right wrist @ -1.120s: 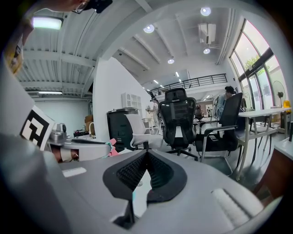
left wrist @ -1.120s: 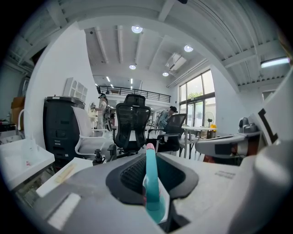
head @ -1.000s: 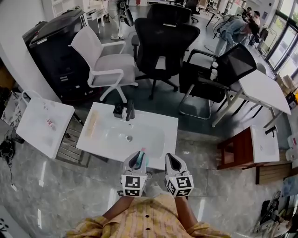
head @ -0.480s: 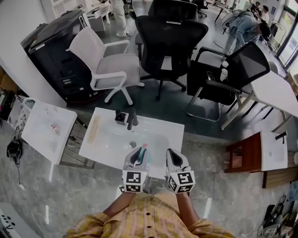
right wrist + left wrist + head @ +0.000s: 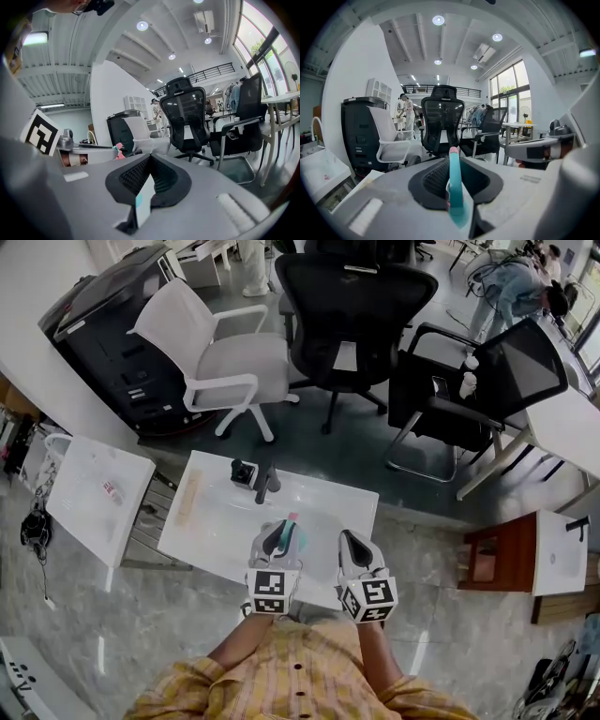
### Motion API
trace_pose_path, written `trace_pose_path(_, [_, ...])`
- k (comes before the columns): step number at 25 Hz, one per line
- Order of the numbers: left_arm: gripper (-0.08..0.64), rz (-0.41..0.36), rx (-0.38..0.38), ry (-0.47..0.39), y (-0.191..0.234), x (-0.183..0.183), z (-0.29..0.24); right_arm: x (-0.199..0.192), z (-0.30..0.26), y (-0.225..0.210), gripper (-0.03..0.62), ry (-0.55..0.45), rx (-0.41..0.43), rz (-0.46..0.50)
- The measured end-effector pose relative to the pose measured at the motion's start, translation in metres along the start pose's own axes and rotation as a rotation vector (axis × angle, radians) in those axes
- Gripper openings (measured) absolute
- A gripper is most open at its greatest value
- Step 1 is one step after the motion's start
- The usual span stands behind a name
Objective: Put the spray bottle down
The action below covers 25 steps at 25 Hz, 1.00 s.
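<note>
- The spray bottle (image 5: 290,527), teal with a pink tip, stands upright between the jaws of the left hand-held gripper (image 5: 277,540), which pinches it from both sides
- In the left gripper view its teal neck (image 5: 454,180) rises in the middle of the dark pads
- From the head view the bottle shows over the near edge of the white table (image 5: 211,531)
- The right hand-held gripper (image 5: 352,547) is just beside the left one, its jaw tips pressed together
- Each gripper's cube bears a black-and-white square marker (image 5: 270,584)
- A dark tap (image 5: 267,482) stands at the table's far edge, and a pale strip (image 5: 187,495) lies to the left
- Beyond the table are a white chair (image 5: 225,357) and a black office chair (image 5: 347,306) with a white label (image 5: 345,356), its print too small to read
</note>
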<state>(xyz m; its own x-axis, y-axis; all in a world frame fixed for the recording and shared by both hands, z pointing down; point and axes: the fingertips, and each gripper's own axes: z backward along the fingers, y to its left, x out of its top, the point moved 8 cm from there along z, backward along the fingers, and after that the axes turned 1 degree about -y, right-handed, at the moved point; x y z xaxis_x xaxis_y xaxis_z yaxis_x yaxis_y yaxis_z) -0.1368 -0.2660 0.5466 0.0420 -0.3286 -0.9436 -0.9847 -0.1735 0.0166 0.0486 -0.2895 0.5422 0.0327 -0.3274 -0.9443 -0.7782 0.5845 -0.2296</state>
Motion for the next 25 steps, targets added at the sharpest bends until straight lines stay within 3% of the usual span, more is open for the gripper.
trace_pose_path(11, [0.071,0.036,0.047,-0.014,0.018,0.001,-0.046,-0.006,-0.019,-0.018,0.002,0.017,0.023,-0.009])
trace_pose_path(25, [0.071,0.03,0.076,0.001,0.037,-0.008,-0.101,-0.02,-0.031,-0.028,0.002,0.053,0.029,-0.025])
